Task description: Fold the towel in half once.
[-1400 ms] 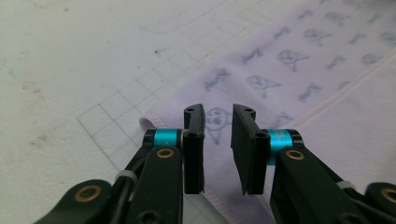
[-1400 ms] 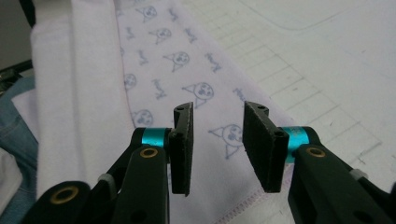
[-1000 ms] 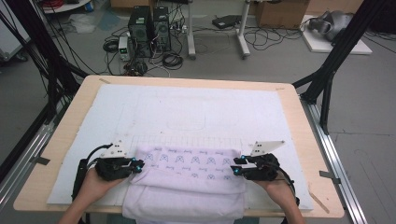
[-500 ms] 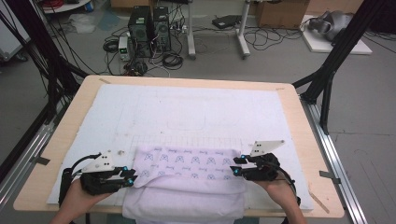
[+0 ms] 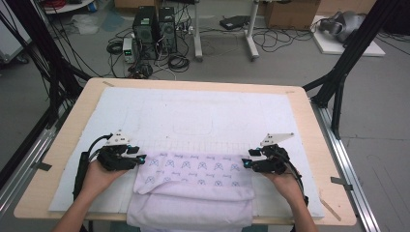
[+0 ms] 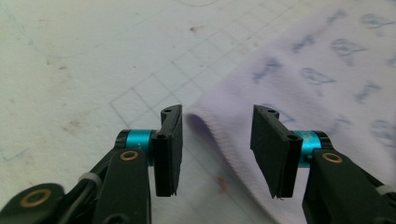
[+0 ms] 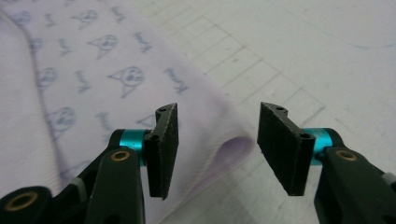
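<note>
The left gripper (image 5: 140, 158) rests at the left end of the folded towel (image 5: 193, 181), its jaws apart and just opened, the towel's folded corner lying between the pads (image 6: 169, 148) without being pressed. The right gripper (image 5: 246, 164) sits at the towel's right end, jaws likewise just opened, the other corner loose between them. The towel lies flat on the white mat (image 5: 193, 116) at the near edge of the table (image 5: 319, 145), midway between its two near corners.
</note>
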